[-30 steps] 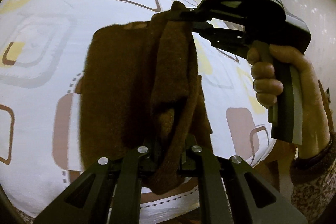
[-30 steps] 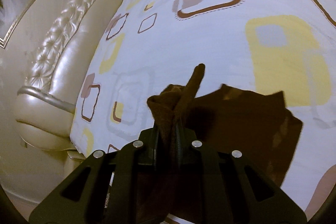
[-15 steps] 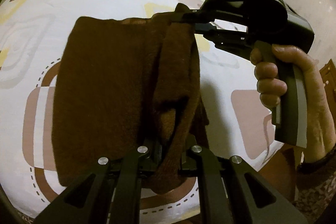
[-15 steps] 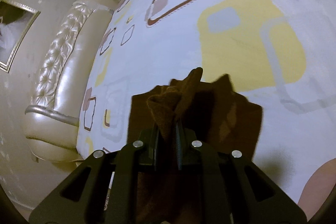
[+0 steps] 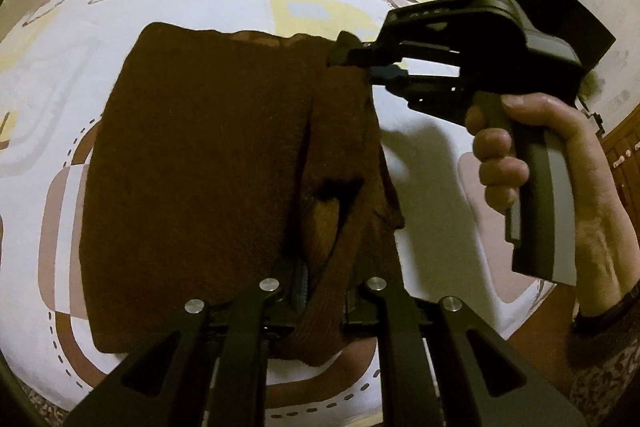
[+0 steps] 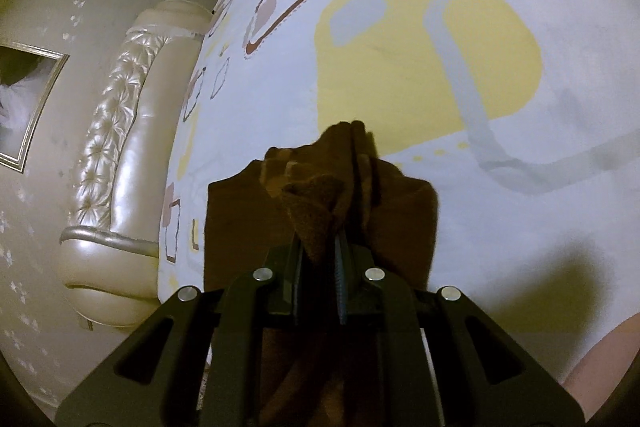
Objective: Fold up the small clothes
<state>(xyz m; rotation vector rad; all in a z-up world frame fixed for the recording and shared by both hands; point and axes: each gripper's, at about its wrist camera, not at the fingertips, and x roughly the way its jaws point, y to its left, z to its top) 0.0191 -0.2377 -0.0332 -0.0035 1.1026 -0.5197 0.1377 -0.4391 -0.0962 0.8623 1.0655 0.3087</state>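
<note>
Closest in the left wrist view, the left gripper (image 5: pixel 322 301) has its two black fingers clenched on a bunched edge of a brown knitted garment (image 5: pixel 192 163). A narrow strip of the knit runs up between the jaws and hangs out below them. Just ahead of the jaws and to their left, the garment spreads out as a broad, roughly rectangular panel over a bed sheet (image 5: pixel 80 39), white with yellow, brown and grey rounded squares. A folded band of the same knit runs straight ahead from the jaws to the garment's far right corner.

At that far corner the right gripper (image 5: pixel 352 61) reaches in from the right, its tips pinching the knit edge. A person's hand (image 5: pixel 532 155) grips its handle, with a patterned sleeve (image 5: pixel 612 367) at the wrist.

In the right wrist view, the right gripper (image 6: pixel 320 259) is likewise clamped on a crumpled peak of the brown garment (image 6: pixel 320 195), which rises between and just beyond the jaws. The rest of the cloth spreads dark to either side and beneath them. Beyond the jaws lies the patterned sheet (image 6: pixel 500 7). Far to their left is a tufted, cream headboard (image 6: pixel 116 155) against a pale wall.
</note>
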